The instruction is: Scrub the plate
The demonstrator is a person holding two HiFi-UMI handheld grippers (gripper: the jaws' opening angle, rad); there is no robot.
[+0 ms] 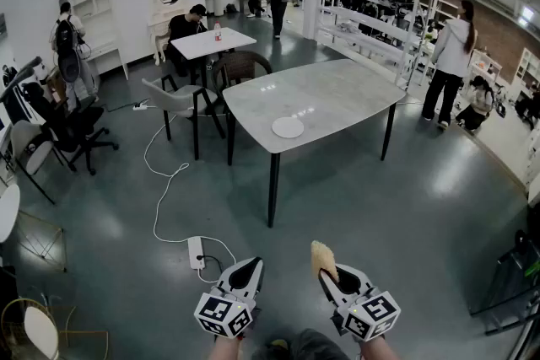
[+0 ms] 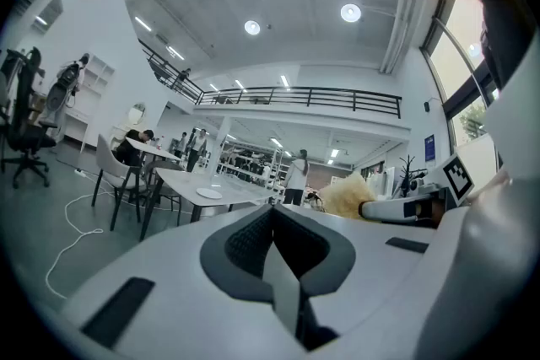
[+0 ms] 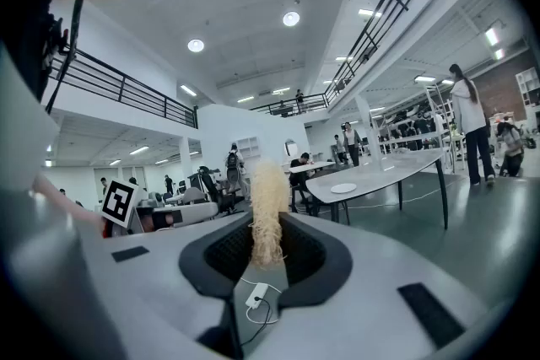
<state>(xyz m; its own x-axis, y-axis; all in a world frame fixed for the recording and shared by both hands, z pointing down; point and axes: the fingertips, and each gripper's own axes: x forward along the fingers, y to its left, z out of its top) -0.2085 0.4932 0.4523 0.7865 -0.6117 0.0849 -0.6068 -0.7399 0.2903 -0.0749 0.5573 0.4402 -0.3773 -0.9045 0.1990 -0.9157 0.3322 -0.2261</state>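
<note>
While you stand on the grey floor [image 1: 380,206], the marble counter [image 1: 337,93] is far ahead, and the white plate [image 1: 288,127] lies close to its near edge. Your left gripper [image 1: 251,265], near left, has its jaws pressed together on nothing. Your right gripper [image 1: 326,269], beside it, pinches a yellow fibrous scrubber [image 1: 321,255].

left hand-held gripper [image 2: 272,219], jaws together, points toward a plate [image 2: 208,194] on a table [image 2: 181,179].
</note>
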